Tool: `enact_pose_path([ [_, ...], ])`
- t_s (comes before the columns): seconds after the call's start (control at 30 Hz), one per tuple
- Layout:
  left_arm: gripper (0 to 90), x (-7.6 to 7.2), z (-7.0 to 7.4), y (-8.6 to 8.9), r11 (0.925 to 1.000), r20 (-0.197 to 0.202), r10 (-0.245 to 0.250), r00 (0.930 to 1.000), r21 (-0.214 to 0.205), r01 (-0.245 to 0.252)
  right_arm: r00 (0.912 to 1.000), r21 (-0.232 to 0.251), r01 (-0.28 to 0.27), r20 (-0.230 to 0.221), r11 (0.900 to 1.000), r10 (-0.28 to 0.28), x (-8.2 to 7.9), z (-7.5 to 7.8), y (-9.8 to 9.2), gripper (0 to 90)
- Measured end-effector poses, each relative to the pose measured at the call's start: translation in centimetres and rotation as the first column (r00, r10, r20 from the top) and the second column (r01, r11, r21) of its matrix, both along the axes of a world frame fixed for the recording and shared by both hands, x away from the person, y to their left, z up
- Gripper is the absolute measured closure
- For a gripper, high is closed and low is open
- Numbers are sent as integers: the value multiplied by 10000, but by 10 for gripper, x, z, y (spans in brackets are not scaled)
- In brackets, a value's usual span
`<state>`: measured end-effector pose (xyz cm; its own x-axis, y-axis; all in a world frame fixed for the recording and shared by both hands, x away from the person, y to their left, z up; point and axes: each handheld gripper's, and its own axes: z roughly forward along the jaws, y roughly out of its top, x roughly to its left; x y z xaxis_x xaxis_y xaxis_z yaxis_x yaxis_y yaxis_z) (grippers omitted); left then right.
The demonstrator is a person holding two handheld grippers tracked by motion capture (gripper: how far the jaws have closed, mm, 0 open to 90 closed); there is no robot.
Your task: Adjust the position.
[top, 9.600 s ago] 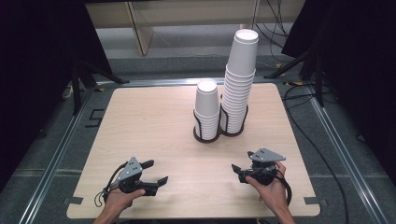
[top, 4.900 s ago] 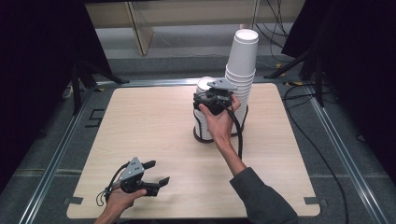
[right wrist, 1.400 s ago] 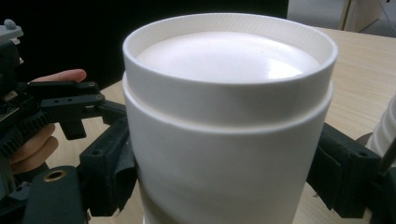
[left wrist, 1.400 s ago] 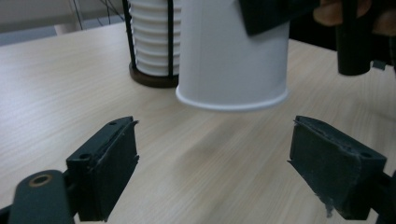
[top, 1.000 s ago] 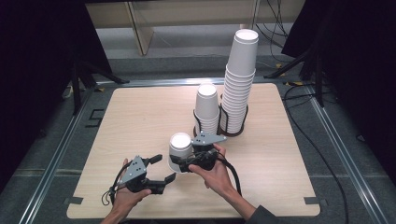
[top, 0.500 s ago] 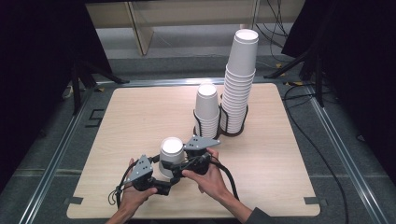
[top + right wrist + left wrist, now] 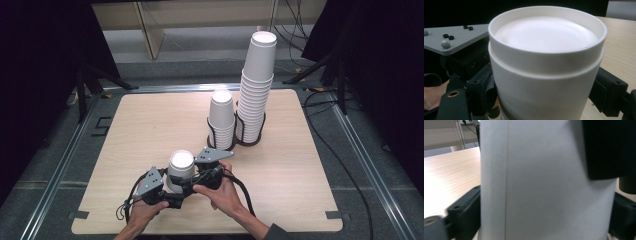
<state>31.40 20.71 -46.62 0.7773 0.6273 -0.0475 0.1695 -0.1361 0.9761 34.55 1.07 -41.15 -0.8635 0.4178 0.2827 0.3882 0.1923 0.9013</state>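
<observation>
The paper cup (image 7: 180, 169) stands upside down, its long axis upright, near the bench's (image 7: 150, 125) front edge, left of the middle. The right claw (image 7: 192, 176) pinches it from the right. The left claw (image 7: 170, 192), whose jaws have just been closing, flanks it from the front-left; whether its pads press cannot be told. Both claws are equally near.

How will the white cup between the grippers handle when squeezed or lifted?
The paper cup looks thin-walled, so probably very light. Its seamed wall may dent under a hard squeeze. The smooth tapered side could slip.
</observation>
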Motion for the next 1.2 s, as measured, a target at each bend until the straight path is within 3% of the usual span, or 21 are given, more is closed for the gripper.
enact_pose_path([
  [0.1, 88, -1, 0, 0, 9997, -32, 22, 10000, 224, -22, 10000, -64, -66, -12, 10000, 66, 1, 0, 0, 186],
  [0.13, 94, -2, 1, 1, 9987, -57, 46, 10000, 504, -43, 9998, -157, -194, 28, 9997, 194, 2, 0, 0, 183],
  [0.23, 107, -2, 2, 0, 9986, 13, -60, 10000, 530, 60, 9993, -183, -295, -213, 9994, 291, 3, 0, -3, 175],
  [0.33, 120, -3, 4, 3, 9963, -47, -118, 9999, 854, 121, 9989, -203, -456, -76, 9988, 454, 6, 6, -10, 163],
  [0.43, 124, -3, 4, 3, 9959, 51, -251, 9997, 868, 246, 9986, -206, -526, -124, 9984, 523, 5, 11, -14, 162],
  [0.47, 125, -4, 6, 5, 9915, 82, -248, 9997, 1282, 235, 9980, -402, -597, 187, 9974, 605, 7, 14, -18, 162],
  [0.5, 127, -4, 6, 4, 9911, 154, -262, 9995, 1312, 240, 9970, -489, -726, 225, 9962, 738, 8, 17, -22, 162],
  [0.53, 128, -5, 7, 5, 9873, 180, -284, 9994, 1567, 252, 9967, -399, -814, -12, 9959, 815, 7, 19, -23, 161],
  [0.57, 130, -5, 8, 5, 9827, 237, -460, 9987, 1805, 410, 9958, -592, -874, 232, 9944, 889, 8, 22, -27, 161],
  [0.6, 131, -6, 9, 5, 9801, 315, -481, 9983, 1940, 411, 9940, -744, -1080, 72, 9914, 1088, 8, 26, -30, 161],
  [0.7, 135, -9, 11, 5, 9612, 419, -647, 9970, 2712, 510, 9899, -1158, -1376, 188, 9837, 1407, 7, 30, -36, 159],
  [0.77, 137, -11, 11, 4, 9523, 377, -776, 9963, 2985, 629, 9873, -1407, -1562, 62, 9777, 1586, 6, 32, -38, 159],
  [0.8, 138, -12, 11, 3, 9545, 349, -757, 9965, 2917, 623, 9860, -1463, -1652, -18, 9754, 1667, 5, 32, -39, 159],
  [0.83, 138, -13, 11, 2, 9477, 361, -805, 9961, 3125, 653, 9846, -1497, -1746, -256, 9732, 1727, 4, 32, -40, 159],
  [0.9, 139, -13, 11, 1, 9325, 457, -1036, 9936, 3521, 810, 9803, -1671, -1958, -56, 9663, 1977, 4, 31, -39, 158],
  [0.93, 140, -14, 11, 0, 9322, 405, -1085, 9933, 3511, 875, 9794, -1814, -2016, -285, 9625, 1998, 2, 30, -38, 158],
  [0.97, 140, -14, 11, 0, 9264, 373, -1093, 9933, 3661, 882, 9794, -1814, -2016, -285, 9625, 1998, 2, 30, -38, 158],
  [1.0, 141, -15, 10, -1, 9269, 273, -1177, 9927, 3619, 1000, 9726, -2027, -2303, -169, 9518, 2318, 1, 28, -36, 158],
  [1.03, 141, -15, 10, -1, 9238, 244, -1233, 9921, 3680, 1058, 9726, -2027, -2303, -169, 9518, 2318, 1, 28, -36, 158],
  [1.1, 141, -16, 11, -3, 9054, 324, -1358, 9902, 4099, 1107, 9733, -2101, -2294, -382, 9504, 2264, -1, 26, -34, 158],
  [1.2, 142, -18, 11, -5, 8960, 311, -1498, 9882, 4268, 1224, 9683, -2270, -2472, -221, 9420, 2488, -1, 24, -31, 158],
])
